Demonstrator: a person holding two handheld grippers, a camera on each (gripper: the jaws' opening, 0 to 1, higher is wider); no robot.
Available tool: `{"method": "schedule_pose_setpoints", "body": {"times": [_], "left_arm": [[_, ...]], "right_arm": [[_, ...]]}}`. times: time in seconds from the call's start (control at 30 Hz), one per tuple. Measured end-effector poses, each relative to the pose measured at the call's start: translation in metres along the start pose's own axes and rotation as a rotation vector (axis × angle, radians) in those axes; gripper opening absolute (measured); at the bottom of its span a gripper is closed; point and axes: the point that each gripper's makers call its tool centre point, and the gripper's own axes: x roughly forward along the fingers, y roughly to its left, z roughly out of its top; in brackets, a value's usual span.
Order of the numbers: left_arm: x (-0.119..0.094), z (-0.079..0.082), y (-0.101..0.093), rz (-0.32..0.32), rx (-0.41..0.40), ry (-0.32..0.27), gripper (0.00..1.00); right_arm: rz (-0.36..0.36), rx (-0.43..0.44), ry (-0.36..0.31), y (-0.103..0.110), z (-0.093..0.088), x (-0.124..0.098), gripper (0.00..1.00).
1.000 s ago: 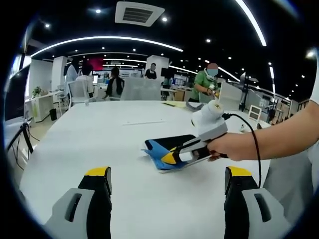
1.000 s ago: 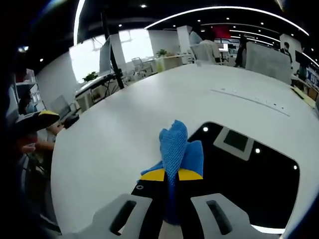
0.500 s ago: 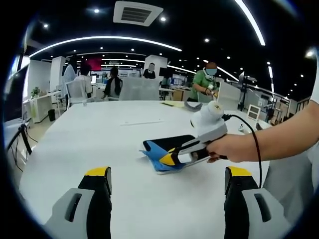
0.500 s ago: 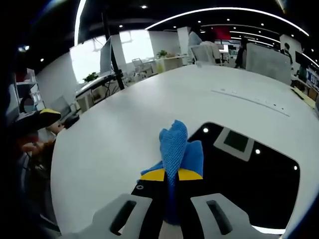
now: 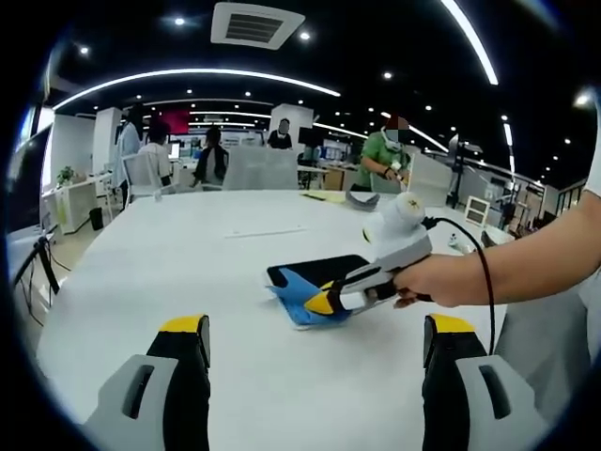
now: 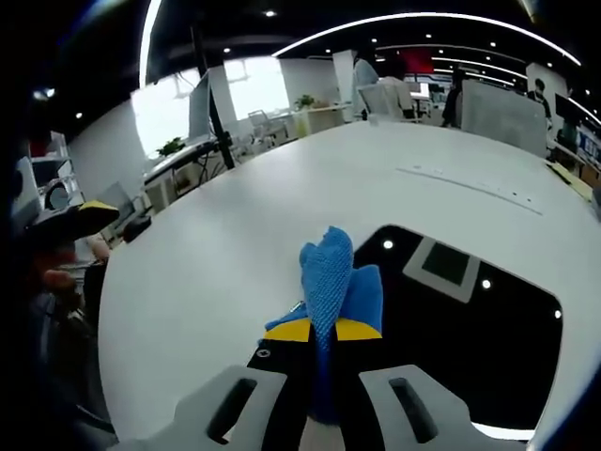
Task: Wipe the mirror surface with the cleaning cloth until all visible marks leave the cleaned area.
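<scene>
Your right gripper (image 6: 323,331) is clamped on the blue cleaning cloth (image 6: 331,274), its yellow-tipped jaws closed together with the fabric bunched up between them and standing out ahead of the tips. In the right gripper view the cloth sits at the near left edge of the mirror (image 6: 470,348), a dark rectangular pane lying flat on the white table (image 6: 235,235) and reflecting the ceiling lights and a vent panel. Seen from the left gripper view, your right hand (image 5: 441,280) grips the handle of that same gripper (image 5: 317,303), which presses the cloth (image 5: 299,296) down onto the mirror (image 5: 315,272) at its near end; a black cable runs back from the tool over your wrist. Your left gripper (image 5: 315,338) hangs above the bare table (image 5: 141,263), well short of the mirror, with its jaws spread wide and nothing between them. Whether marks are on the glass is too small to tell from either view. Beyond the table there are people (image 5: 214,155) seated and standing among desks, and in the right gripper view a monitor (image 6: 199,103) on a stand beside bright windows
</scene>
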Motion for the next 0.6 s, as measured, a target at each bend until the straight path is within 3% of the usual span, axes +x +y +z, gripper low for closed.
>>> {"method": "schedule_pose_setpoints", "body": {"times": [0.6], "left_arm": [[0.002,0.003,-0.004,-0.007,0.01,-0.004,0.95]], "right_arm": [[-0.017,0.032,-0.008,-0.012,-0.008,-0.013,0.02]]}}
